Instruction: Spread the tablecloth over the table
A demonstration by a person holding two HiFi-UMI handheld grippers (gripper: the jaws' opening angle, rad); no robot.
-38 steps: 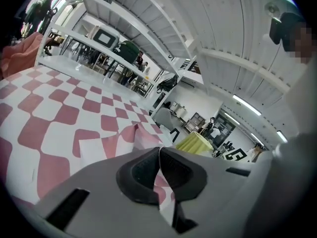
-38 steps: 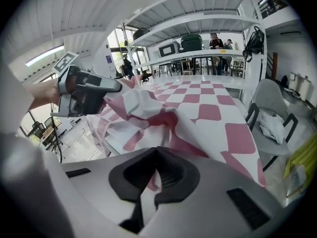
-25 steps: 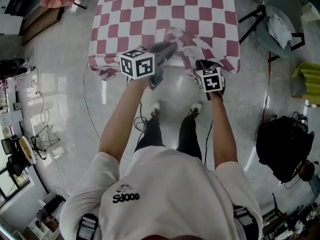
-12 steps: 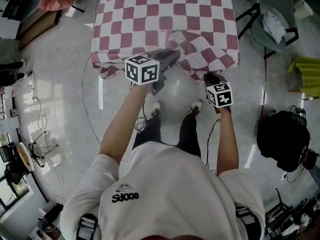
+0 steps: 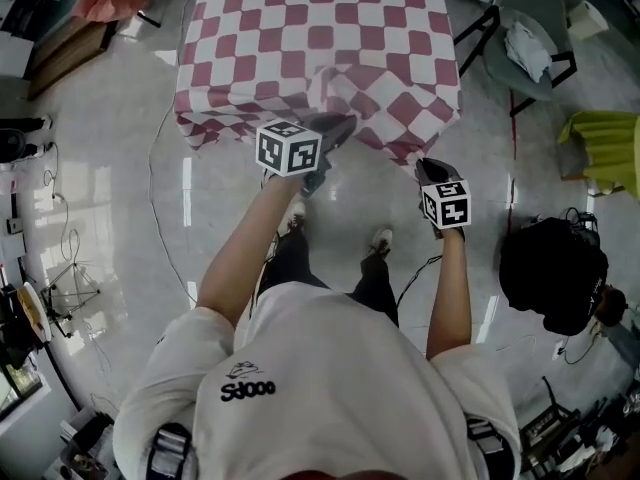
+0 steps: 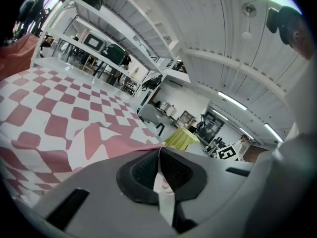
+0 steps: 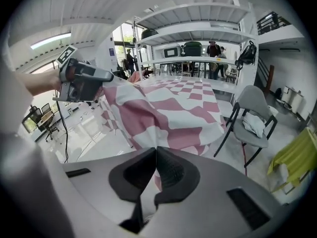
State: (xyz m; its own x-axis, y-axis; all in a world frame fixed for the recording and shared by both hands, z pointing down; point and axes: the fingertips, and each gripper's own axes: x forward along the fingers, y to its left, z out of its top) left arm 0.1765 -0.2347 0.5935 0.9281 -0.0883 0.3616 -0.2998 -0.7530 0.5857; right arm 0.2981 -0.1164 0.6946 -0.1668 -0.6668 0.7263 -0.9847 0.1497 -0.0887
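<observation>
**Handling.** The cloth is thin, light and limp. It creases and bunches readily and carries no load along its own plane, so I judge that it follows only where it is pulled taut. The woven surface should not slip between ribbed pads. I take hold at the hem, one grip toward each near corner, never mid-panel.

**Claw state.** The left claw is closed on a pinch of hem. The right claw is likewise closed on cloth.

**Position.** The cloth covers the worktop, which is hidden beneath it. The near hem hangs over the worktop's near edge, and a raised fold sits between the two grips.

**Orientation.** The long axis appears to run from the worktop's near edge to its far edge. The checks align with the worktop, except at the near right corner, where they skew.
</observation>
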